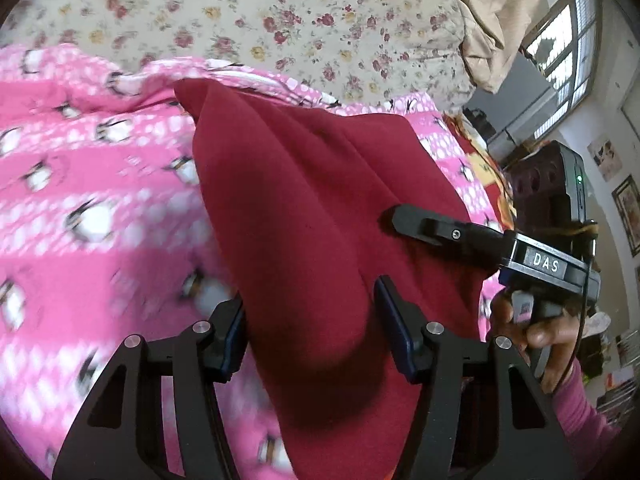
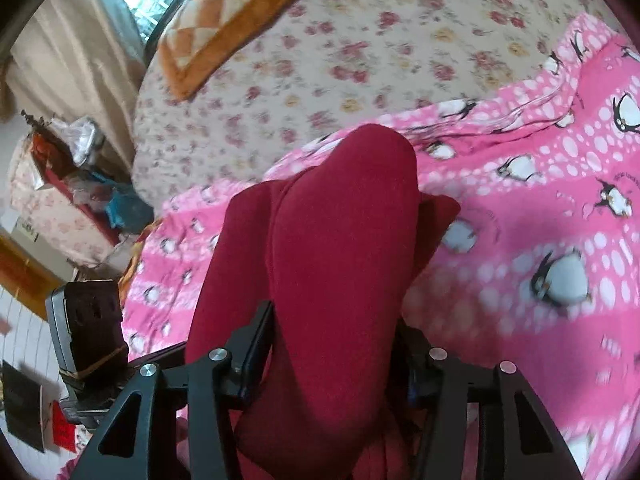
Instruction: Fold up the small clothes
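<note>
In the left wrist view the left gripper fills the bottom of the frame, its two fingers set apart with a thick fold of the dark red garment bulging between them. Whether they actually press the cloth cannot be told from here. At the right edge, the person's right hand holds the right gripper, whose tip lies on the red cloth at middle right.

In the right wrist view the right gripper also sits at the bottom, with the garment rising as a rounded hump between its fingers. The cloth fills the gap, so the fingers look closed on a bunched fold.

The garment lies across the centre of both frames on a pink penguin blanket, which covers the near part of the bed. Beyond it, in the upper part of the frames, a floral sheet is spread, with an orange checked cushion in the upper left of the right wrist view.

The main risk appears to be the thick, rounded bundle: with several layers gathered, a grip may catch only the outer layer, and the rest could slide out and leave a crooked fold. The soft blanket underneath could also be pinched or dragged along with the cloth.
</note>
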Demonstrator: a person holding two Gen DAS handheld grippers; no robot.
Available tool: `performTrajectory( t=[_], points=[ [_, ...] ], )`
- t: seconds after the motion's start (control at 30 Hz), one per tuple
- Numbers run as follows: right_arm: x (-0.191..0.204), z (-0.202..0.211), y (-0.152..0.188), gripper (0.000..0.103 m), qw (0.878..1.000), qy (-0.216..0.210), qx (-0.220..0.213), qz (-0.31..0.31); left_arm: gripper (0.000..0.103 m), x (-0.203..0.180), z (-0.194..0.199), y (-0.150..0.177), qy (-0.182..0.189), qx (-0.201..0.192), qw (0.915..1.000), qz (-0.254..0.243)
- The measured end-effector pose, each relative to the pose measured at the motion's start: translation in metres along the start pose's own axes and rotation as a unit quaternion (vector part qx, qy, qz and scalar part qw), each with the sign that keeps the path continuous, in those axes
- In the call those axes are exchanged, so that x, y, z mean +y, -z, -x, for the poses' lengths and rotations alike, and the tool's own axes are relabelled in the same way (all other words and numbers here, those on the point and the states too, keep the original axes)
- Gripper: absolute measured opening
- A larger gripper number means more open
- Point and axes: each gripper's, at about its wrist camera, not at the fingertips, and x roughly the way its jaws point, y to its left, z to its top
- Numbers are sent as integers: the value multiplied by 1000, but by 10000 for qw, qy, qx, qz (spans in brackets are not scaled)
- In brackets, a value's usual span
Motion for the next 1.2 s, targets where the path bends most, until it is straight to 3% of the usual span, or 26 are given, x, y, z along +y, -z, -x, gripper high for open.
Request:
performTrajectory(
  t=[0.2, 0.27, 0.33, 0.4, 0.5, 0.57, 0.67, 0.8, 0.87, 0.9, 0.97, 1.07, 1.13, 1.2],
  points=[
    [37, -17, 54, 51, 9982, -247, 494, 234, 58, 26, 28, 55, -409, 150, 9981, 430],
    [35, -38, 70, 56, 9971, -9, 727, 241, 58, 42, 18, 72, -636, 262, 9949, 734],
    [31, -50, 81, 64, 9958, 453, 723, 346, 60, 50, 15, 81, -618, 165, 9938, 906],
    [24, -52, 87, 65, 9966, 363, 715, 187, 61, 51, 20, 86, -576, 12, 9931, 1026],
    [27, -37, 90, 66, 9969, 435, 648, 125, 63, 37, 30, 88, -943, -138, 9930, 697],
    [35, -20, 90, 67, 9958, 672, 520, 339, 64, 21, 37, 90, -1394, -268, 9893, 349],
    [51, 7, 91, 67, 9932, 925, 192, 677, 64, 7, 46, 95, -1908, -521, 9802, -64],
    [86, 36, 99, 67, 9869, 853, -335, 1327, 64, -8, 48, 100, -2365, -705, 9682, -407],
    [100, 38, 105, 67, 9830, 804, -437, 1592, 64, -14, 48, 104, -2740, -784, 9570, -542],
    [105, 35, 110, 67, 9800, 815, -431, 1763, 64, -16, 48, 107, -2872, -798, 9529, -557],
    [108, 22, 119, 66, 9750, 918, -279, 2004, 64, -16, 48, 109, -2893, -794, 9527, -494],
    [90, -15, 135, 66, 9649, 1434, 269, 2185, 64, -17, 55, 113, -2977, -872, 9499, -393],
    [81, -18, 140, 66, 9622, 1591, 236, 2196, 64, -22, 62, 117, -3190, -988, 9415, -446],
    [81, -9, 138, 66, 9671, 1482, 159, 2064, 64, -29, 68, 120, -3294, -1127, 9360, -517]
  ],
)
